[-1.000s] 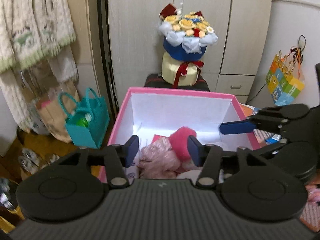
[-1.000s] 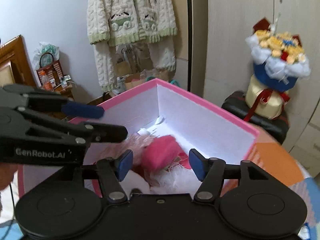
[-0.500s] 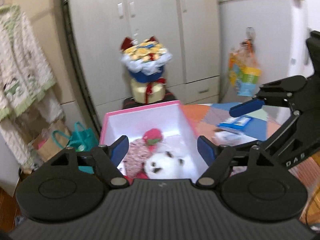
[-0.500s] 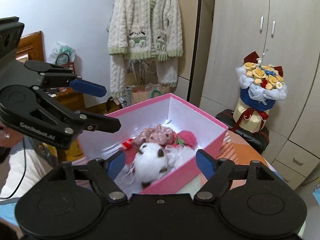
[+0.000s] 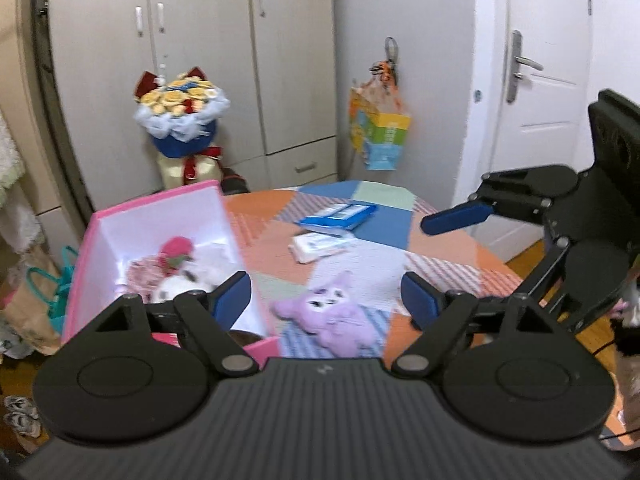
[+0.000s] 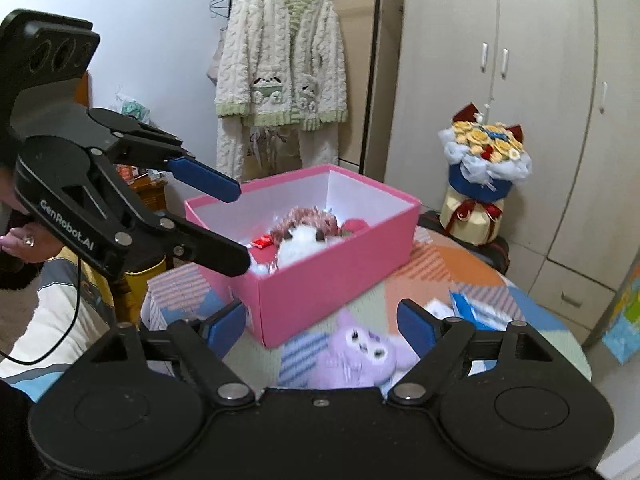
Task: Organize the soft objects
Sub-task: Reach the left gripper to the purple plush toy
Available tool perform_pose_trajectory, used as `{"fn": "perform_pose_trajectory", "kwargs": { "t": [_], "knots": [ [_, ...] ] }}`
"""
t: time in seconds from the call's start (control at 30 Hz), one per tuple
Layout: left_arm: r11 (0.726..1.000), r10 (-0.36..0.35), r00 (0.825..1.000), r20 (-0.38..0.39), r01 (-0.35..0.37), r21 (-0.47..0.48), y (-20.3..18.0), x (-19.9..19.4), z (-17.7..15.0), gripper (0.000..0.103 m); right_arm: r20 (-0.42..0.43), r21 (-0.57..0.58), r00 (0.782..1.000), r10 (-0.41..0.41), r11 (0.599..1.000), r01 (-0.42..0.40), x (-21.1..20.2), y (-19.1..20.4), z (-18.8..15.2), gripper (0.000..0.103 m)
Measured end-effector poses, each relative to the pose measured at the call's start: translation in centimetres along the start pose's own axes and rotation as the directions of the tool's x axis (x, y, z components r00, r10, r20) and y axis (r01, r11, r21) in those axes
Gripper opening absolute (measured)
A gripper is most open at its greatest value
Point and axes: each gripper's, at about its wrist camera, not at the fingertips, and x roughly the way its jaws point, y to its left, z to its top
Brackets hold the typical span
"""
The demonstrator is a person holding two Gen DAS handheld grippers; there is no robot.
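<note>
Where both grippers hovered over the pink box [image 6: 332, 276] earlier, their fingers have just been opening, empty, above the purple plush [image 5: 334, 318].

Purple plush bunny [image 5: 334, 316] face-up on patchwork tabletop beside pink box [image 6: 340, 264] of soft toys [image 6: 304, 236]

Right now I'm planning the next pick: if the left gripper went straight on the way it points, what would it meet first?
Most likely the purple plush toy on the table, lying between the open left gripper's fingers; depth is uncertain.
</note>
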Motion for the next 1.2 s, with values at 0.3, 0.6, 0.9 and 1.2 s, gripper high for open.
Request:
{"fn": "perform_pose_trajectory", "kwargs": {
  "t": [0.3,0.6,0.9,1.2],
  "knots": [
    [0.999,0.024,1.000,-0.018,-0.023,0.030,-4.4,4.4,-3.0,0.077,0.029,0.081,0.999,-0.029,0.996,0.027,1.4,-0.6,-5.2,0.086],
    [0.998,0.053,0.995,-0.089,-0.056,-0.030,-5.0,10.3,-4.0,0.068,0.024,0.109,0.998,-0.055,0.993,0.052,5.3,-1.9,-8.2,0.086],
    [0.988,0.087,0.982,-0.170,-0.107,-0.109,-3.4,14.7,-4.7,0.058,-0.027,0.157,1.000,-0.009,0.987,0.013,9.1,-3.5,-9.5,0.086],
    [0.971,0.091,0.976,-0.196,-0.130,-0.198,-2.1,16.1,-5.6,0.057,-0.097,0.151,0.995,0.036,0.988,-0.021,11.4,-3.4,-9.0,0.085]
  ]
}}
